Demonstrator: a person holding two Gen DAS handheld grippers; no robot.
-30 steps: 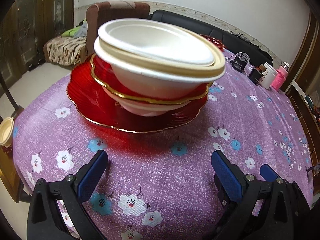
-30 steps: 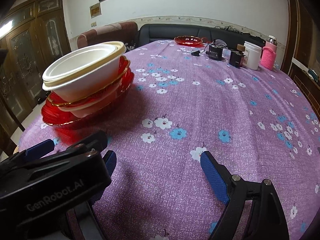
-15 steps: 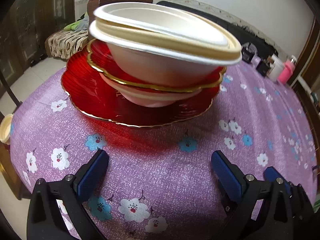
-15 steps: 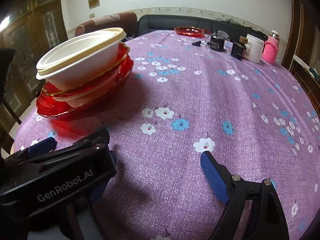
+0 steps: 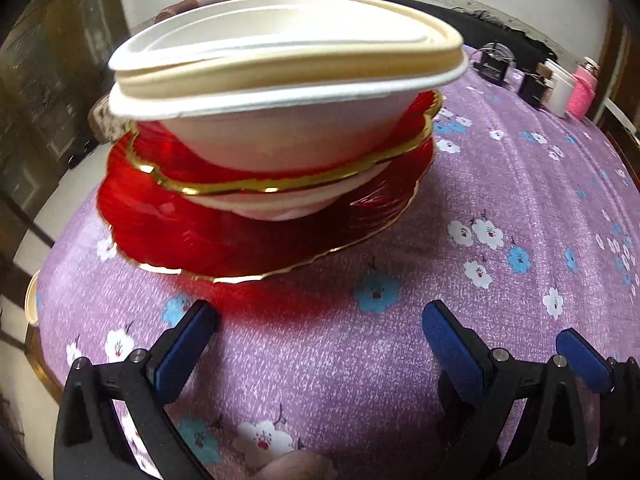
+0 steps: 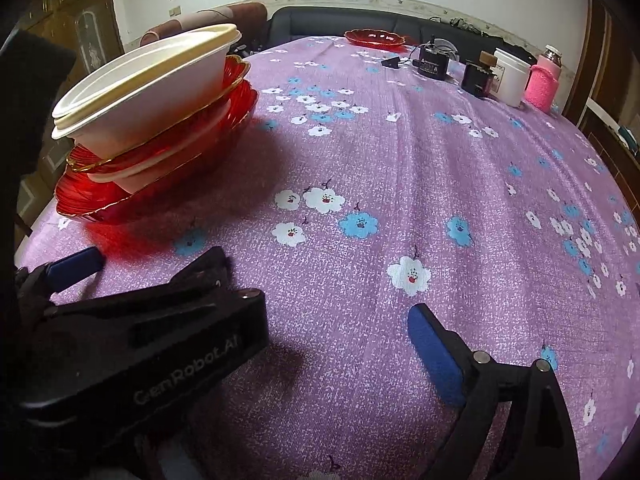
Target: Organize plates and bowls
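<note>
A stack stands on the purple flowered tablecloth (image 5: 500,184): a large red gold-rimmed plate (image 5: 168,236) at the bottom, a white bowl (image 5: 296,204), a smaller red plate (image 5: 224,180), then nested white and cream bowls (image 5: 280,120) on top. The stack also shows at the left of the right wrist view (image 6: 152,112). My left gripper (image 5: 316,332) is open and empty, just short of the big plate's near rim. My right gripper (image 6: 320,320) is open and empty over bare cloth; the left gripper's body hides its left finger. Another red plate (image 6: 374,37) sits at the table's far edge.
At the far right of the table stand a white jar (image 6: 510,76), a pink bottle (image 6: 544,80) and small black devices (image 6: 434,62). A sofa (image 6: 360,20) lies beyond the table. The table edge drops off at left.
My left gripper has moved closer to the stack and lower, so the bowls fill more of its view. The right gripper has shifted slightly forward. Both remain open.
</note>
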